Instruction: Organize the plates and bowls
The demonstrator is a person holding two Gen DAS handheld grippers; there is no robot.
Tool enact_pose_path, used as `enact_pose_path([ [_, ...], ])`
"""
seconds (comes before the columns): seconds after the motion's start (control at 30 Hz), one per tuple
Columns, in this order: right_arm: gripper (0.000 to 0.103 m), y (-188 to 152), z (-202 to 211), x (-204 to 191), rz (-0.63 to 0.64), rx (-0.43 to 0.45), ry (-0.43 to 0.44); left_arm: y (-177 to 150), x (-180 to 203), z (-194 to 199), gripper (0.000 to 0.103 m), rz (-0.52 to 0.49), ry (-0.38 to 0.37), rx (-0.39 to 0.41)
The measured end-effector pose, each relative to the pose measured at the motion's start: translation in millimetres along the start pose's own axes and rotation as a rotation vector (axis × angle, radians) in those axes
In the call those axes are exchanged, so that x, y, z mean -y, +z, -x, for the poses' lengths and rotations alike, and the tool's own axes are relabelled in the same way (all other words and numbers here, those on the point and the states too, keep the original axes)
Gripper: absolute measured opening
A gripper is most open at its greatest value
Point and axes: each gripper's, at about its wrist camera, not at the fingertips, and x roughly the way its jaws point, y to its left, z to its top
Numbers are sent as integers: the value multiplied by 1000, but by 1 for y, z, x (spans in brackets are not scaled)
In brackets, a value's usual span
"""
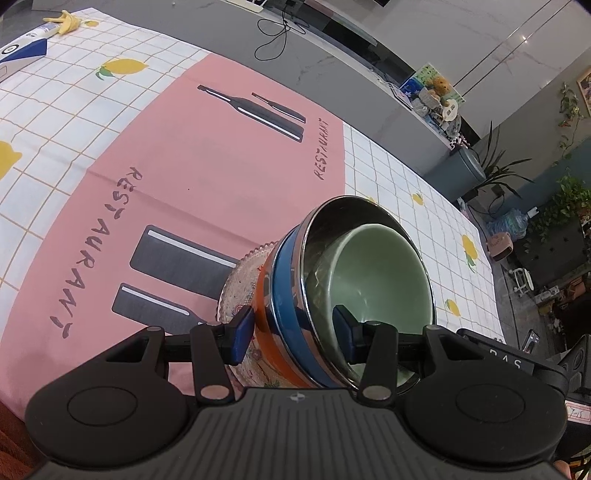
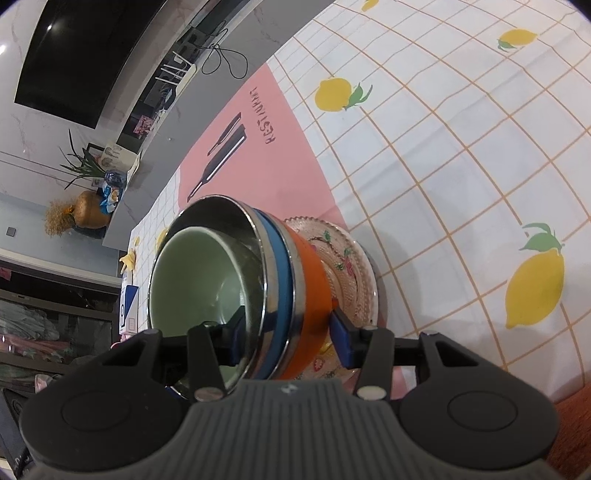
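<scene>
A stack of dishes stands on the table: a patterned glass plate (image 1: 240,284) at the bottom, an orange-sided steel bowl (image 1: 264,314), a blue-sided steel bowl (image 1: 286,280) nested in it, and a pale green ceramic bowl (image 1: 380,273) inside. My left gripper (image 1: 293,332) is shut on the rims of the nested bowls, one finger outside and one inside. My right gripper (image 2: 288,334) is shut on the opposite side of the same stack, gripping the blue (image 2: 279,258) and orange (image 2: 310,273) bowls above the plate (image 2: 347,258). The green bowl (image 2: 195,273) sits inside.
A pink placemat (image 1: 192,173) with printed cutlery lies on a lemon-pattern tablecloth (image 2: 461,147). A blue-white box (image 1: 22,51) and a banana peel (image 1: 66,20) lie at the far corner. A grey counter (image 1: 332,74) with cables runs beyond the table.
</scene>
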Motion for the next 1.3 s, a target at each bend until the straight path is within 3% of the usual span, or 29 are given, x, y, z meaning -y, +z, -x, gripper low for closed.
enact_pose_path([
  [0.1, 50, -1, 0, -3, 24, 5, -8, 0, 0, 1, 53, -6, -4, 3],
  [0.27, 55, 0, 0, -7, 46, 25, -10, 2, 1, 2, 64, -23, 0, 18],
  [0.37, 70, 1, 1, -9, 55, 48, -20, 3, 2, 0, 70, -31, 8, 17],
  [0.5, 79, 4, -1, -10, 64, 66, -41, 4, -3, -6, 73, -8, -5, 6],
  [0.73, 80, 7, -6, -7, 45, 53, -49, 6, -11, -10, 73, 39, -51, 1],
  [0.87, 80, 3, 4, -16, 91, 117, -44, 7, 0, 7, 73, -21, -5, 83],
  [1.07, 80, -23, 45, -51, 309, 379, -49, -7, 27, 60, 71, -229, 125, 315],
  [1.3, 81, -65, 82, -77, 485, 512, -71, -39, 52, 118, 71, -412, 158, 437],
])
